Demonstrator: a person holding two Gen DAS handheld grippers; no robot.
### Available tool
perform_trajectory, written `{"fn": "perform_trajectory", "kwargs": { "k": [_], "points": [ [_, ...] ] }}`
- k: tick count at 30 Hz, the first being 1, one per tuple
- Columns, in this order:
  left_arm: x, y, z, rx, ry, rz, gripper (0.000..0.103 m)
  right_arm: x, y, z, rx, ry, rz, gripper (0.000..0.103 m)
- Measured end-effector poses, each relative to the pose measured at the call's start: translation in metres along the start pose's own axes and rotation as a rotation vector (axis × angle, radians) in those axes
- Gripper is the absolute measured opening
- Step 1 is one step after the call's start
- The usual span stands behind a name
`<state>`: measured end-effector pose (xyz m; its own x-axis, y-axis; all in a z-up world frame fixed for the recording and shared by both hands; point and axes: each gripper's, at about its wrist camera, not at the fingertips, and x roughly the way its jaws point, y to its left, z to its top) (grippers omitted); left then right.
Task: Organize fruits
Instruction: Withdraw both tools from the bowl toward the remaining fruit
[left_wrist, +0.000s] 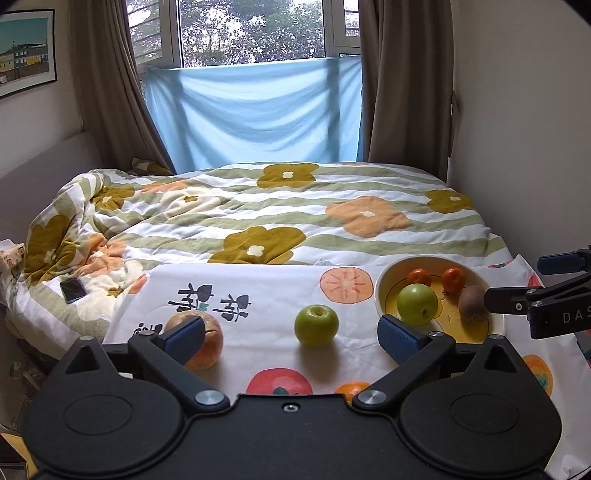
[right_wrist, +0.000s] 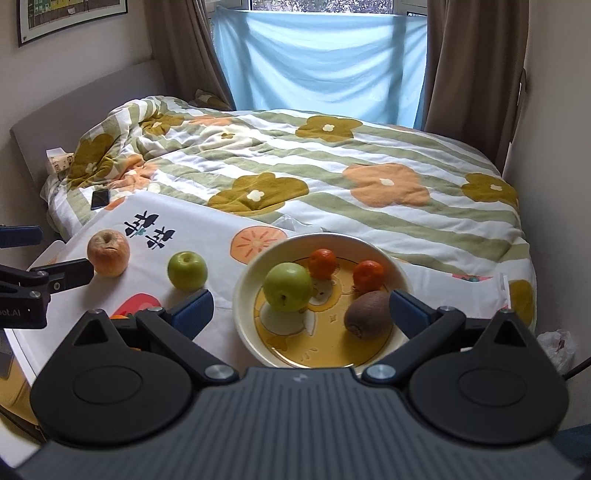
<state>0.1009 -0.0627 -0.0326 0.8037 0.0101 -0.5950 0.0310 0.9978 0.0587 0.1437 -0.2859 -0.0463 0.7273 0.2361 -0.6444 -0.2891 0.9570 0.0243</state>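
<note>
1. Jaws of the left gripper (left_wrist: 291, 338) are spread wide and empty above the white fruit-printed cloth (left_wrist: 258, 295), judged ready for another pick.
2. Jaws of the right gripper (right_wrist: 301, 308) are likewise held apart, empty, over the round cream ceramic bowl (right_wrist: 243, 291).
3. Inside the bowl are gathered a green apple (right_wrist: 288, 281), two small orange tangerines (right_wrist: 323, 263) and a brown fuzzy kiwi (right_wrist: 367, 314).
4. Left of the bowl, a second green apple (left_wrist: 316, 325) and a wrinkled reddish apple (left_wrist: 210, 343) are left unsorted; a partly hidden tangerine (left_wrist: 352, 388) lies nearer.
</note>
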Motion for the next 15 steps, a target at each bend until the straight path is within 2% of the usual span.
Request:
{"fn": "perform_trajectory", "kwargs": {
  "k": [8, 15],
  "points": [
    [0.005, 0.050, -0.002, 0.042, 0.026, -0.009, 0.102, 0.014, 0.052, 0.007, 0.082, 0.033, -0.001, 0.103],
    [0.039, 0.091, -0.011, 0.107, 0.077, -0.053, 0.101, 0.047, 0.088, 0.011, 0.149, 0.112, -0.055, 0.103]
  ]
}}
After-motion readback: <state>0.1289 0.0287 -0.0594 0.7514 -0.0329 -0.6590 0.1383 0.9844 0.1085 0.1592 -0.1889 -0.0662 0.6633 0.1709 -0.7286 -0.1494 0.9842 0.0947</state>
